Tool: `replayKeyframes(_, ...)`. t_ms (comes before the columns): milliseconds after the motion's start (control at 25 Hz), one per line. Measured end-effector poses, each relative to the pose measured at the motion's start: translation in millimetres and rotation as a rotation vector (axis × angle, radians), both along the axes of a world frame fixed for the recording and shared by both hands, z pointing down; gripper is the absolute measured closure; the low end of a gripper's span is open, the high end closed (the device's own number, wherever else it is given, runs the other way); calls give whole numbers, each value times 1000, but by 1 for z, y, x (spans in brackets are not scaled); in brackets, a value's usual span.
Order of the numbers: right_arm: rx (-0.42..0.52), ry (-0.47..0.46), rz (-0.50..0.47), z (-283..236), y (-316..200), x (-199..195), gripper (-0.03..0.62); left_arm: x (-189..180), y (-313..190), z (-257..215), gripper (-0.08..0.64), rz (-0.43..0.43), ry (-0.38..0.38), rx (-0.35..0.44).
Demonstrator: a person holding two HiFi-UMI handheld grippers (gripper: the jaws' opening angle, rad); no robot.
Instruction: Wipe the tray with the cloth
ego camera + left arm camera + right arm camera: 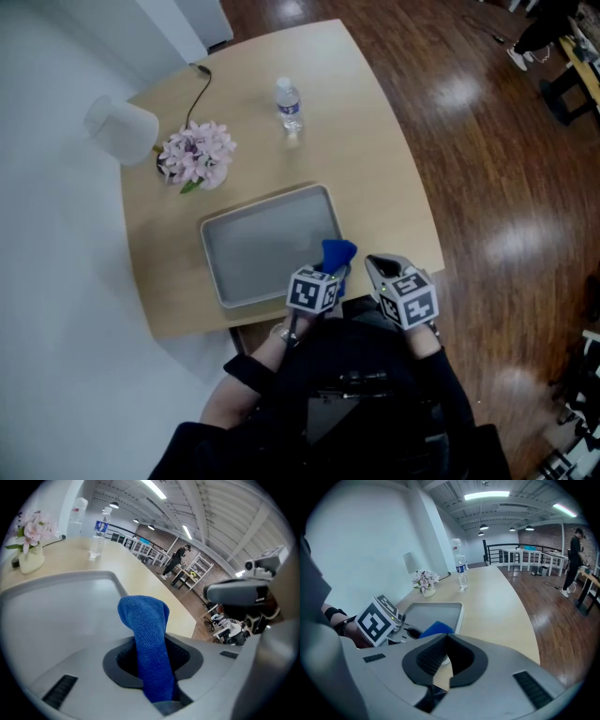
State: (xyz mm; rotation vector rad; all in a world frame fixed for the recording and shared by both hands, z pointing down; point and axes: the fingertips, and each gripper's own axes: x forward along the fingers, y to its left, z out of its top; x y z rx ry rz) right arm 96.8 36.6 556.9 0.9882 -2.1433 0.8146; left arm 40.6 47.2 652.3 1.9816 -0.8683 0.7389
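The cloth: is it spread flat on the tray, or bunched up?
Bunched up. The left gripper pinches the cloth into a roll; its free end sticks up by the tray.

Nothing legible is showing in any of the views. The water bottle [289, 105] is wearing a label band, but its print is coming out too small and blurred to read. Far back in the left gripper view, a blue sign [101, 526] is carrying white marks that are not resolving into letters. The left marker cube [312, 291] and the right marker cube [412, 302] are displaying only black-and-white square patterns, which are not reading as letters or digits.
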Motion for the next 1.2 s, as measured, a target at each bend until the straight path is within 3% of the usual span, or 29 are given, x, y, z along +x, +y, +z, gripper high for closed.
replayKeyframes(160,21,-22,-38,-7,-10,-24,588,-57,-11,-34,443,-117,26,54)
replayKeyframes(280,38,-33,-82,-11,-17,-45,588,-114,1,-44,445,-207,-3,79)
replayKeyframes(480,66,-43,-165,-16,-27,-84,588,-196,46,-21,446,-376,-59,11)
replayKeyframes(680,72,-45,-214,-18,-34,-109,586,-238,54,-7,446,-505,-67,-13)
replayKeyframes(960,50,-28,-239,-14,-39,-118,588,-298,-20,0,446,-601,-114,14)
replayKeyframes(1200,16,-13,-214,-6,-41,-109,588,-337,-93,15,445,-604,-187,7)
